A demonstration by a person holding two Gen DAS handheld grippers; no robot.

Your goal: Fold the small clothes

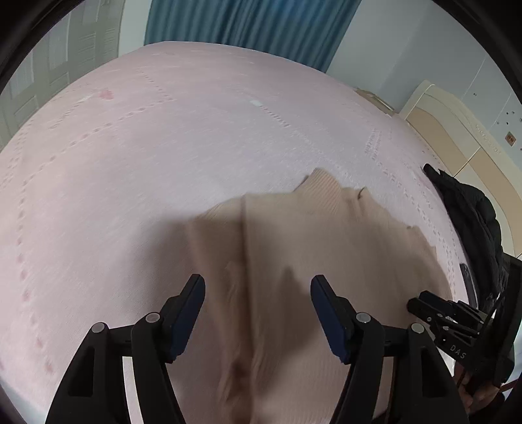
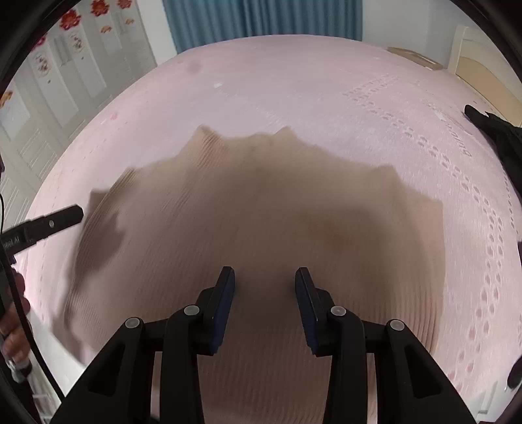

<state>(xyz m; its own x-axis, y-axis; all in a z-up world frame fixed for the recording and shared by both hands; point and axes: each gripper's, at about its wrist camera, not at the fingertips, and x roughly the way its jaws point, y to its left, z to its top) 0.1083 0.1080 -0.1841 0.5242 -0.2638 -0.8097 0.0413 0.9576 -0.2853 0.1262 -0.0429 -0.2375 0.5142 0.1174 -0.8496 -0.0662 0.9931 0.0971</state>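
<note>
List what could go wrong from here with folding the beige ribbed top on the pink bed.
1. Both the left gripper and right gripper hang over the beige top with jaws apart and nothing pinched; closing mid-panel may bunch it.
2. The top's left side already looks rumpled, so a fold may come out crooked.
3. The black jacket lies near the top's edge and might snag.

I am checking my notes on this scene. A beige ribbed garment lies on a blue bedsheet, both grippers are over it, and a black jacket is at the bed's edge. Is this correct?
Not quite: the bedsheet is pink, not blue; the right wrist view shows it. Only the curtain is blue. The beige ribbed garment, left gripper, right gripper and black jacket are as described.
</note>
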